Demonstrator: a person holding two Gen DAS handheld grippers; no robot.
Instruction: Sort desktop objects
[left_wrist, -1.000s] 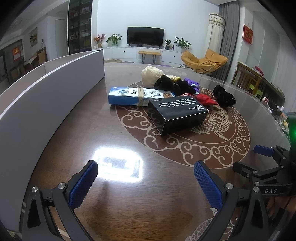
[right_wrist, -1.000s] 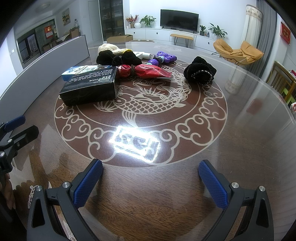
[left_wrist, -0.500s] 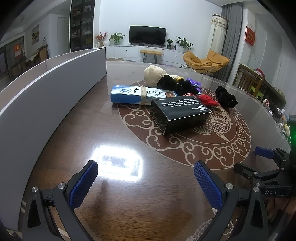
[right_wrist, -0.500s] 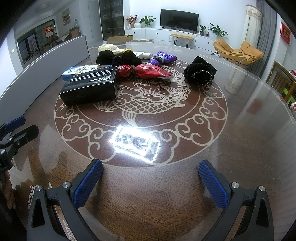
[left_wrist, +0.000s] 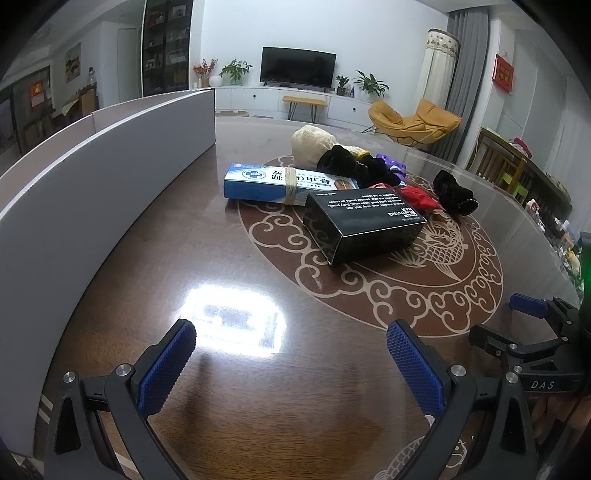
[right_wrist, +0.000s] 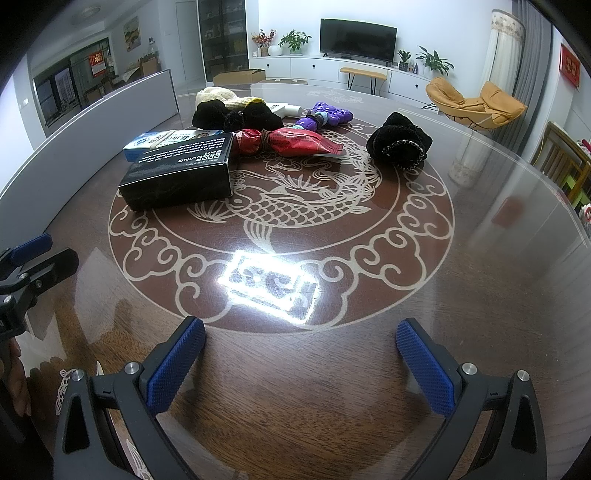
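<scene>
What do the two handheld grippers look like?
Both the left gripper and the right gripper have black angular frames with silver screws and two blue, dimple-textured finger pads. White "DAS" lettering marks the right gripper's body in the left wrist view.

Living room behind – white wall, dark TV (right_wrist: 357, 40) on a low white cabinet (right_wrist: 321, 70), mustard lounge chair (right_wrist: 476, 101), grey curtain (left_wrist: 467, 74).

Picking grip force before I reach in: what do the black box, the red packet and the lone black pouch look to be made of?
Black box: printed cardboard, semi-gloss; sharp folded edges and a soft sheen.
Red packet: probably foil or plastic film, glossy; it crinkles and is cinched at the middle.
Black pouch: soft cloth, maybe velvet, matte; slumped shape, pale stitching along the rim.
</scene>
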